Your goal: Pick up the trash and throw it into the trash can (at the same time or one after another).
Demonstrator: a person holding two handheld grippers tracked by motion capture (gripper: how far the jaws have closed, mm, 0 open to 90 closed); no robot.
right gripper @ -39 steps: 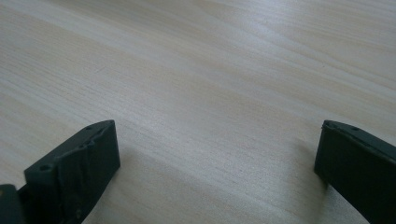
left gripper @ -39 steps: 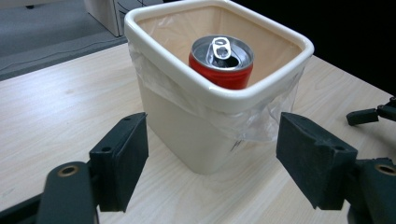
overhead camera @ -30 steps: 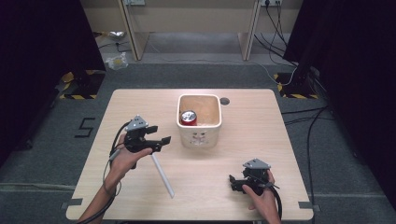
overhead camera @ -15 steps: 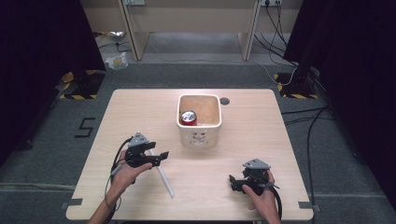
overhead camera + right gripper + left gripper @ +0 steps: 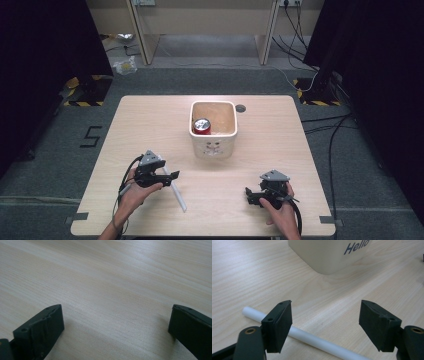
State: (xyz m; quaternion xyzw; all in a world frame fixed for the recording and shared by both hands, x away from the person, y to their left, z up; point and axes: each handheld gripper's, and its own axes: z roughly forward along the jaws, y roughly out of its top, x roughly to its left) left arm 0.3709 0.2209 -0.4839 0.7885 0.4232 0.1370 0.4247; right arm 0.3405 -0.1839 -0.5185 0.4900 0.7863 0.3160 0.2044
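A white tube lies flat on the wooden table, near the front left. My left gripper hovers low over its far end, jaws wide open. In the left gripper view the tube runs slantwise from behind the left pad under the gap of the gripper; neither pad presses on it. My right gripper rests at the front right, pointing left. Its own view shows it open over bare wood.
A cream square bin stands mid-table with a red can inside; its wall reads "Hello" just beyond the left jaws. A small round hole sits behind the bin. Dark floor surrounds the table.
My left gripper has come down and toward the table's near edge, now low over the tube's far end. Its jaws stay open. The right gripper has kept still.
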